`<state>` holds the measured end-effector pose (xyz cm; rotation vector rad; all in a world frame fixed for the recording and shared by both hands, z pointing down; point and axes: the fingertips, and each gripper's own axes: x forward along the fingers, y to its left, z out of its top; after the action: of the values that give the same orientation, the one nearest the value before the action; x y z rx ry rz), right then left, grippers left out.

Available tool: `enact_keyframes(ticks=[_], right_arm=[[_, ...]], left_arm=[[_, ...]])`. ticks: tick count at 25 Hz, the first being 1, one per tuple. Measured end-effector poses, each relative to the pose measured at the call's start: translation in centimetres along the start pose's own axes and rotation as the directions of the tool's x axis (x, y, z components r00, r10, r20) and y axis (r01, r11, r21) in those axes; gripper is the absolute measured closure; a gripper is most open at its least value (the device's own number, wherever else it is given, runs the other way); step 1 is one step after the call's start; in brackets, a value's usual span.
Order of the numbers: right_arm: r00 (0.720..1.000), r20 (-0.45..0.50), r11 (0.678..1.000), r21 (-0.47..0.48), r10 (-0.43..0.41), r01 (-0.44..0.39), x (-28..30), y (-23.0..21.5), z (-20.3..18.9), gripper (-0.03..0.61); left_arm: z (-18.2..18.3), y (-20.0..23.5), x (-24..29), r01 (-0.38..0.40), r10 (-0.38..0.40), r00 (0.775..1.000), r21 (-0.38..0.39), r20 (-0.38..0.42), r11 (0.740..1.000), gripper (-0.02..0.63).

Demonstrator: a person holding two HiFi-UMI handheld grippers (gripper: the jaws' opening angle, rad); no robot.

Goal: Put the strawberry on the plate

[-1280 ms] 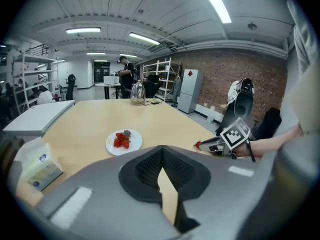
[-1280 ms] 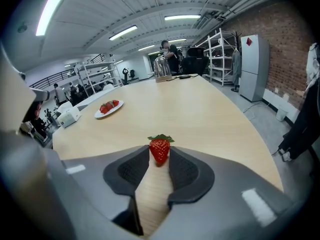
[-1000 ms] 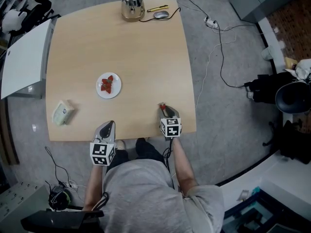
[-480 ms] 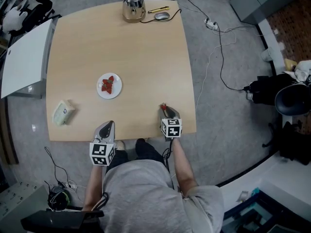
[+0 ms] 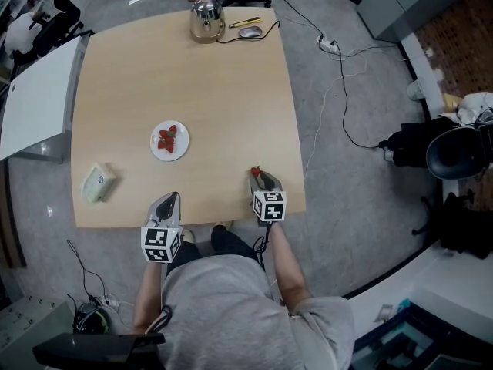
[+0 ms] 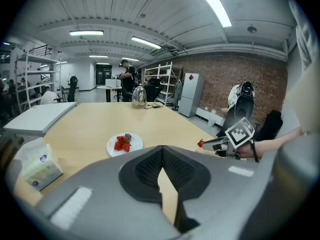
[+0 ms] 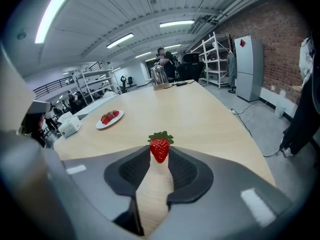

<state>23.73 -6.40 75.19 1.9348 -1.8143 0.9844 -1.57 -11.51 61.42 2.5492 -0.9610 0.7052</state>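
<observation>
Red strawberry (image 7: 159,148) pinched at the jaw tips of the right gripper (image 5: 258,177), ready for carrying left to the plate (image 5: 182,149); left gripper (image 6: 161,153) closed, empty, parked near.

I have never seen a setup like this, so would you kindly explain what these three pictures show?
There is no robot here: a person holds a pair of hand-held tongs in each hand. The top-down picture comes from a camera on the person's head. The other two come from cameras riding on each pair of tongs, looking along them. On the wooden table lie a white plate already carrying some strawberries, a tissue pack near the left edge, and at the far edge a metal kettle, a mouse and a pen. The right tongs pinch one strawberry near the table's front edge. The left tongs are shut and empty.
</observation>
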Motion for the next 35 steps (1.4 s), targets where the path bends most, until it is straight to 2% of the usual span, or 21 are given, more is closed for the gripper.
enact_keyframes(ticks=[7, 20, 35], right_arm=[[0.999, 0.046, 1.0, -0.015, 0.016, -0.016, -1.2, 0.6, 1.8, 0.46], [0.986, 0.123, 0.99, -0.099, 0.111, -0.099, -2.9, 3.8, 6.2, 0.462], [0.964, 0.095, 0.95, -0.219, 0.249, -0.224, 1.5, 12.6, 9.0, 0.462]], left_arm=[[0.5, -0.6, 0.0, -0.003, 0.003, 1.0, 0.003, 0.028, 1.0, 0.594], [0.0, -0.3, -1.5, -0.069, 0.071, 0.995, -0.041, 0.068, 0.997, 0.594], [-1.9, 6.6, -5.7, -0.205, 0.219, 0.971, -0.143, 0.094, 0.968, 0.594]])
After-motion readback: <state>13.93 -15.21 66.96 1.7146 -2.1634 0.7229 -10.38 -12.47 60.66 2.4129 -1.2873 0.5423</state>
